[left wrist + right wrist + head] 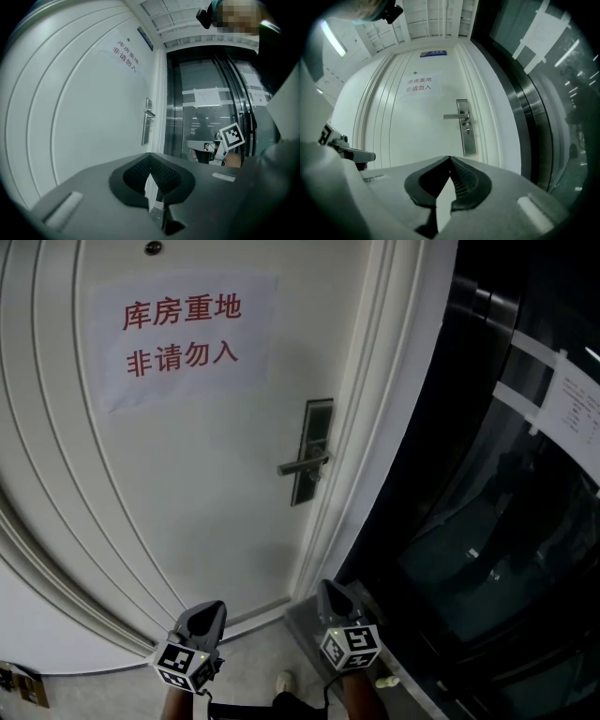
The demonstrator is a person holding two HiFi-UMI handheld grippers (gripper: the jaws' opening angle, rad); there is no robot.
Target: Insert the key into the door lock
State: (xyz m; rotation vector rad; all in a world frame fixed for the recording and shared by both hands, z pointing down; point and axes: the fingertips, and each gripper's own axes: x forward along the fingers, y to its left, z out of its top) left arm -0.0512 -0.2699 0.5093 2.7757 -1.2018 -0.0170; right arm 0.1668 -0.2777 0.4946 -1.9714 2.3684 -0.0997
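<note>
1. The lock (312, 451) sits on the door (187, 484), right of centre in the head view. Its handle (302, 465) points left. The keyhole seems to lie just under the handle, but it is too small to be sure.
2. Both grippers hang at the bottom of that frame, well apart from the lock. The left gripper (150, 157) has its jaws together at the tips, and so does the right gripper (450, 159).
3. No key shows plainly in any view. A thin pale sliver between the left pads may be one, or only door seen through the gap; I cannot tell. Confirm the key is pinched firmly before the approach.
4. Raise the carrying gripper towards the lock, with the lock centred in its own view.
5. Set the blade square to the lock face and level with the keyhole. A tilted entry would likely jam, or twist the key out of the pads.
6. Hold the other gripper clear of the handle.
</note>
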